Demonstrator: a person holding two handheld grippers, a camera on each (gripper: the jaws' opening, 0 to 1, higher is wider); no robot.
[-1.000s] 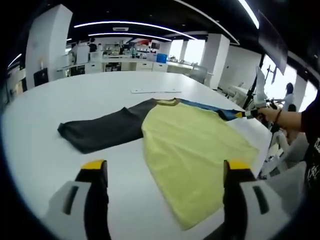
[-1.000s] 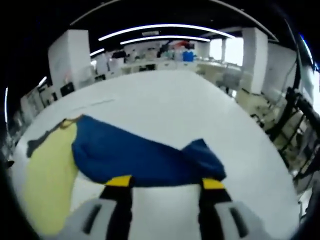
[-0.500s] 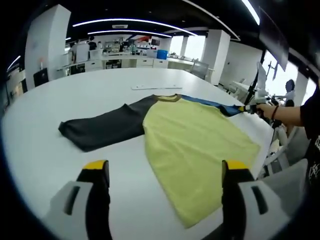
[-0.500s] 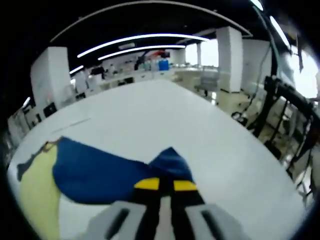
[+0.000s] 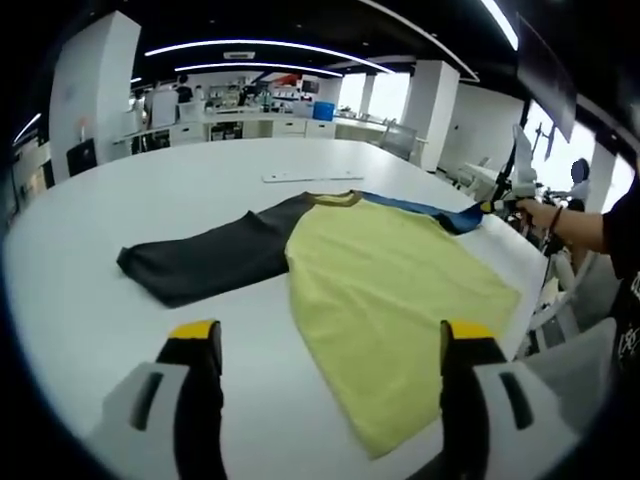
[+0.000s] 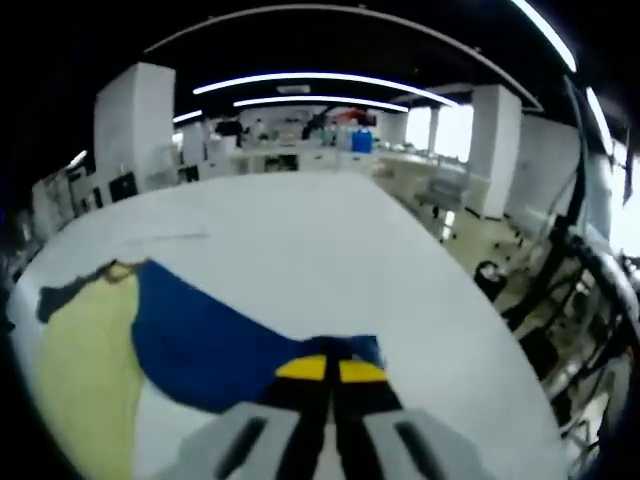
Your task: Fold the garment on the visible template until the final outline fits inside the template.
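Now pinching the blue sleeve (image 6: 215, 345) in the closed right gripper (image 6: 331, 369); best carried low across the yellow body (image 5: 390, 290), left gripper (image 5: 330, 340) wide open, empty.

Garment (image 5: 370, 275) spread on table (image 5: 150, 190), one sleeve (image 5: 200, 260) left, flat strip (image 5: 310, 179) behind it

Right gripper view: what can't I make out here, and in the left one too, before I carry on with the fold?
- Right gripper view: the right gripper covers the blue sleeve cuff, so the amount pinched is hidden.
- Both views: no template outline is discernible on the white table.
- Left gripper view: the flat strip beyond the collar is too small to identify.
- Left gripper view: the yellow body hem runs behind the left gripper.
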